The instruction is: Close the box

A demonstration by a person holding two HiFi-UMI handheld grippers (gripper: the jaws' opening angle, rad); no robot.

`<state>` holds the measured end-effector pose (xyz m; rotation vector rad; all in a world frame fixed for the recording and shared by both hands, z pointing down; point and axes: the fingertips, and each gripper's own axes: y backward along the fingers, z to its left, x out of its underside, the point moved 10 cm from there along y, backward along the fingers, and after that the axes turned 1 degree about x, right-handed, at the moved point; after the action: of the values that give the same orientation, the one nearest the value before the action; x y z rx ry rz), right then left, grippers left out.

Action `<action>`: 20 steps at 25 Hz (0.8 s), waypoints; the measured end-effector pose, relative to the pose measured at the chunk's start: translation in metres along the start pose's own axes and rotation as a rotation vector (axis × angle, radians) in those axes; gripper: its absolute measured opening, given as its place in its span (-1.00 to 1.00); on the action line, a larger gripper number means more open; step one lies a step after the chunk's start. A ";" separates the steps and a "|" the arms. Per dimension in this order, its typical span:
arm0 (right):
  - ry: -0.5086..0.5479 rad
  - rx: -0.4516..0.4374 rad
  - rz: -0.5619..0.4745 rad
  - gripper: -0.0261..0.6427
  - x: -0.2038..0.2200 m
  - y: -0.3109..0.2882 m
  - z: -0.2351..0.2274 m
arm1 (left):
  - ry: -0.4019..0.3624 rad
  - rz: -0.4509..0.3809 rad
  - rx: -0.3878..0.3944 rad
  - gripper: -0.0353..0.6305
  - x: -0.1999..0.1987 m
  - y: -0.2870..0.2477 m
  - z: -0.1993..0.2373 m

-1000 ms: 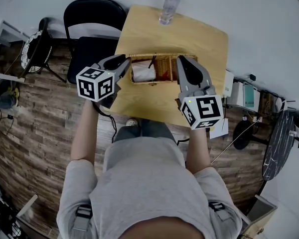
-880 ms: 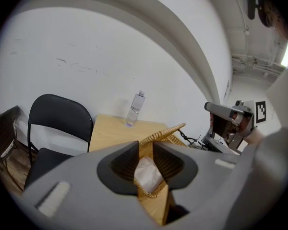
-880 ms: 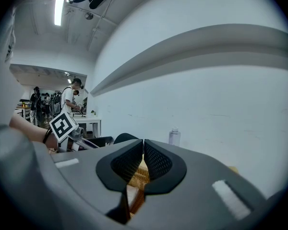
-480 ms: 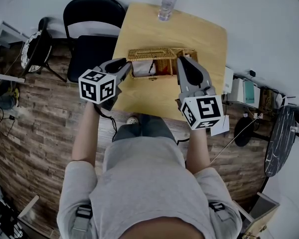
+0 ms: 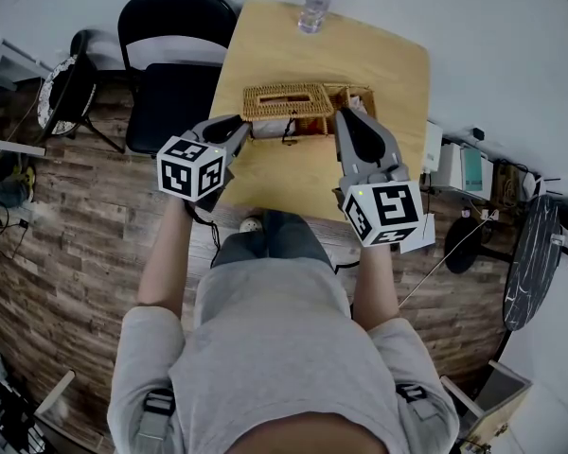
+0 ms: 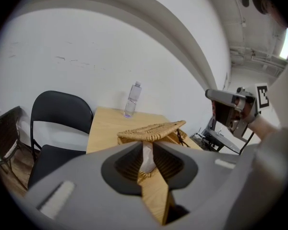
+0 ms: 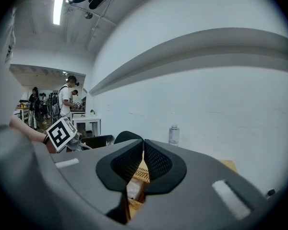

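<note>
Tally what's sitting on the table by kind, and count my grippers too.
Wicker box: 1
Water bottle: 1
Grippers: 2 (left gripper, right gripper)
Total: 4

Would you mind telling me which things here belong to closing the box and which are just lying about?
Part of the job:
- wicker box
- its woven lid
- left gripper, jaws slightly apart
- right gripper, jaws together

Just lying about:
- water bottle
- black chair
- wooden table, which only bears the box
</note>
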<state>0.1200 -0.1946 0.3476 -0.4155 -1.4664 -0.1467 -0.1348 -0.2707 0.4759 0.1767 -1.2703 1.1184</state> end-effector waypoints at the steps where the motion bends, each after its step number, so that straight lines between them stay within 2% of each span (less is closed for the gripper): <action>1: 0.000 0.001 0.001 -0.89 0.000 0.001 0.001 | -0.008 0.000 -0.007 -0.53 0.002 0.000 -0.001; 20: 0.009 0.007 0.023 -0.89 0.007 0.019 0.008 | -0.052 0.092 -0.080 -0.53 0.038 -0.010 -0.007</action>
<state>0.1199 -0.1736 0.3515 -0.4253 -1.4525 -0.1246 -0.1277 -0.2497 0.5093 0.0886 -1.3788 1.1460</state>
